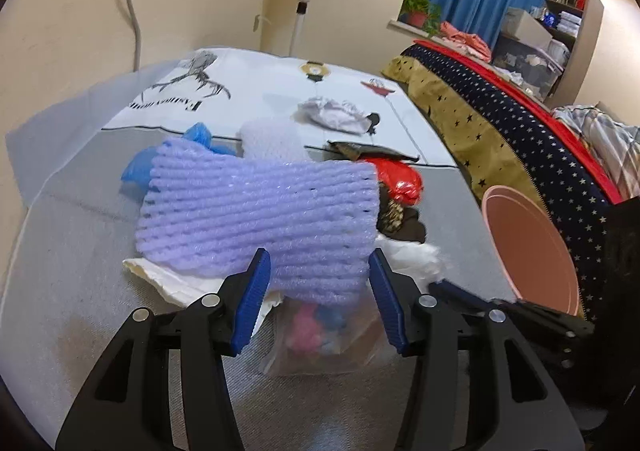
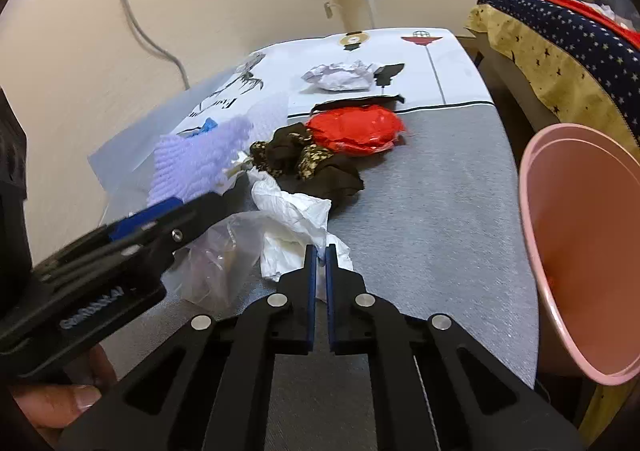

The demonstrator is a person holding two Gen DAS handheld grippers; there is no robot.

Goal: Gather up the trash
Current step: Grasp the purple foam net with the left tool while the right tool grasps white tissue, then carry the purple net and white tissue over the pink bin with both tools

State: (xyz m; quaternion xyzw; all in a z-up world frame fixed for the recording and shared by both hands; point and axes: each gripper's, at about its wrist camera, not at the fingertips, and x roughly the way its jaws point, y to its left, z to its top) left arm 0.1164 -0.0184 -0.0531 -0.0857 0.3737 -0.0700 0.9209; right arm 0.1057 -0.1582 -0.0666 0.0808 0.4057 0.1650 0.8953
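1. Two grippers hang over the trash on the desk (image 2: 440, 187).
2. Left gripper (image 1: 316, 275): jaws about half open around the purple foam net (image 1: 256, 207), pads not pressing it.
3. Right gripper (image 2: 320, 251): jaws closed on the white tissue (image 2: 288, 223).
4. Pink bin (image 2: 576, 235) stands at the desk's right edge.

A ribbed lilac foam net sleeve (image 1: 256, 219) is lying flat over a clear plastic bag (image 1: 320, 335) and cream paper. A crumpled white tissue (image 2: 292, 227) is lying beside dark patterned wrappers (image 2: 308, 167) and a shiny red foil wrapper (image 2: 356, 129). Farther back, crumpled white paper (image 2: 340, 75) is sitting alone. A pink plastic bin (image 2: 576, 251) is standing at the right.
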